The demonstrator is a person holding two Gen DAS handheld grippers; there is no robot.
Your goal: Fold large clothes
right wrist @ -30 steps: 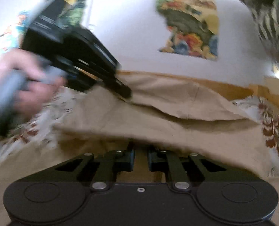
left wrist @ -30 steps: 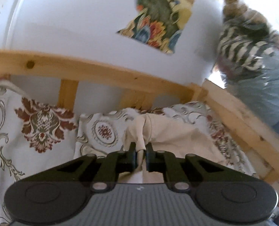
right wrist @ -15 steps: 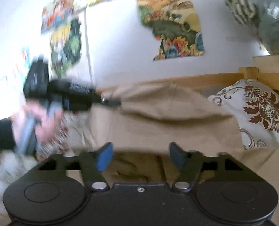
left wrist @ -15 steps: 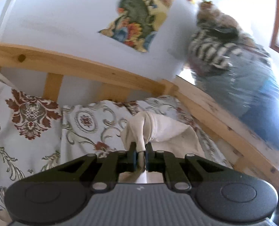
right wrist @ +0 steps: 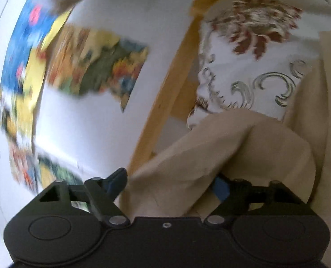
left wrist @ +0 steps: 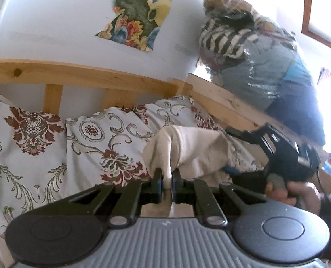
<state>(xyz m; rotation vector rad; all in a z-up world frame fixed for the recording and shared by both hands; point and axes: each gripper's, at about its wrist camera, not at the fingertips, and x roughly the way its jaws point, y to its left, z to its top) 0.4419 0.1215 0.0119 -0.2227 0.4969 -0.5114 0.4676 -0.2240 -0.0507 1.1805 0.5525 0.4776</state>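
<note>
Beige garment stays pinched by left gripper; right gripper has opened.

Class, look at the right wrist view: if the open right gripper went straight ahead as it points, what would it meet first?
Most likely the beige garment: a fold of it already bulges between the open fingers of the right gripper. Beyond lies the patterned pillow, though depth is unclear.

Motion blurs the wall posters (right wrist view), and beige cloth hides one fingertip
</note>
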